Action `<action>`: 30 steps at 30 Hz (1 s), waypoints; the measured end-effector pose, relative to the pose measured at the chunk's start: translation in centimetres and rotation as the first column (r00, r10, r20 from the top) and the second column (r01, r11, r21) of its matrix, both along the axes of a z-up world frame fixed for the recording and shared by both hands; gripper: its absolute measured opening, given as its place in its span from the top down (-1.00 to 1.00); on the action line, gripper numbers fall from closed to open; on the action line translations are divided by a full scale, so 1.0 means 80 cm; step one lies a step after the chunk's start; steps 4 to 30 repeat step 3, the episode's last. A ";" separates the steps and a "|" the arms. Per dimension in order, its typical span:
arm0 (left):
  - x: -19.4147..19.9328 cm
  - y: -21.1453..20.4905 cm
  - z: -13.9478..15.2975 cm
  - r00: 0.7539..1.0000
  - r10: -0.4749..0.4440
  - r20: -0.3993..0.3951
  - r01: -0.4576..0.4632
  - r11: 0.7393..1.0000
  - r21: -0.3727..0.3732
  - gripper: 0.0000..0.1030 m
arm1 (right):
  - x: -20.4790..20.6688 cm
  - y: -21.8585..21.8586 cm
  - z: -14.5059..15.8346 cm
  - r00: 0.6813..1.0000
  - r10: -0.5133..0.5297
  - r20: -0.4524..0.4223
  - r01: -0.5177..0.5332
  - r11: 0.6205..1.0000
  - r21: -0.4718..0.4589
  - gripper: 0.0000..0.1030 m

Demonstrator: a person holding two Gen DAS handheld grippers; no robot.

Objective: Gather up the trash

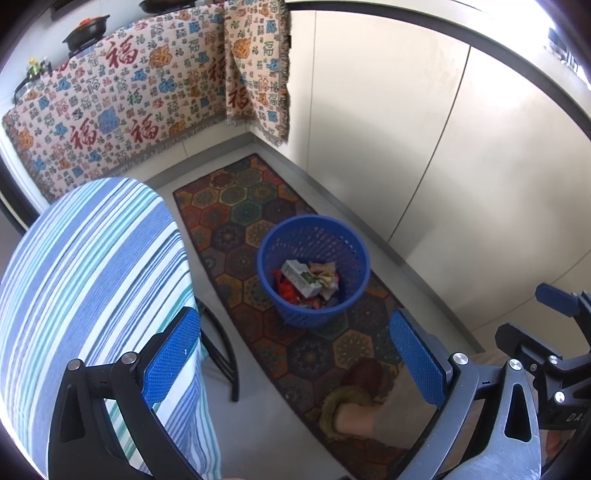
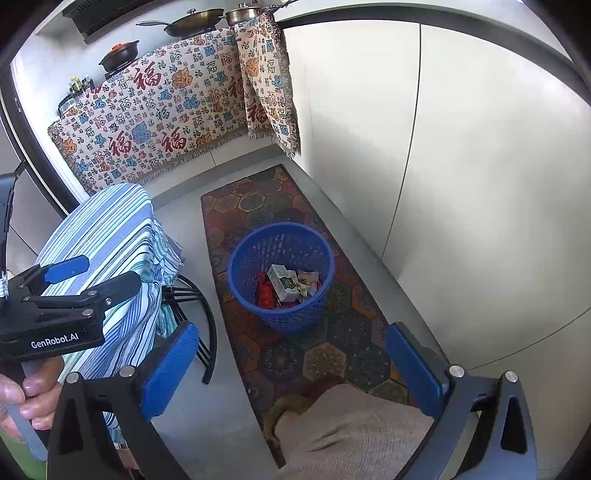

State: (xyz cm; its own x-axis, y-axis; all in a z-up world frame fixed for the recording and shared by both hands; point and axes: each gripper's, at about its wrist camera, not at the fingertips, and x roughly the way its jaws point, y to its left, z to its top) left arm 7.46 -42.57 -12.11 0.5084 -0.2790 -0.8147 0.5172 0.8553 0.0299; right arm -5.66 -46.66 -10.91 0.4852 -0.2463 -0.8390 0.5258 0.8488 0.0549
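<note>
Down on the floor, a blue mesh wastebasket (image 1: 314, 271) stands upright on a patterned rug (image 1: 255, 206) of coloured hexagons, close to the cream cabinet doors (image 1: 406, 129). Inside it lies the collected trash (image 1: 308, 282): a white carton with green print, some red wrappers and crumpled paper (the pieces overlap, so I cannot count them). From the right wrist view the same wastebasket (image 2: 280, 275) and its trash (image 2: 288, 288) sit just ahead of the fingers.

Both grippers hang above the floor, well apart from the basket. The left gripper (image 1: 295, 363) has its blue-padded fingers spread wide with nothing between them; the right gripper (image 2: 291, 371) is likewise wide apart and holds nothing. In the right wrist view the left gripper's body shows at the left edge, held by a hand (image 2: 27, 398) wrapped around its handle.

Beside the rug stands a desk (image 1: 85, 266) covered with a blue, white and teal striped cloth, its black curved legs touching the grey floor. A foot in a slipper (image 1: 351, 398) rests on the near end of the rug, below a beige trouser leg (image 2: 354, 432). Behind, a counter is draped in a cream cloth (image 1: 122, 107) printed with red characters, with a dark pot (image 1: 86, 33) on top.
</note>
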 end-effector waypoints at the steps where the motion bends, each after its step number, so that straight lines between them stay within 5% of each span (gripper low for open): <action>1: 0.000 0.001 0.000 1.000 0.000 -0.001 0.000 1.000 -0.005 -0.99 | 0.000 0.000 0.000 1.000 0.000 0.000 0.000 1.000 0.000 -1.00; 30: -0.001 0.003 0.002 1.000 -0.009 0.003 0.009 1.000 -0.014 -0.99 | 0.001 0.000 -0.002 1.000 0.004 -0.004 -0.004 1.000 0.000 -1.00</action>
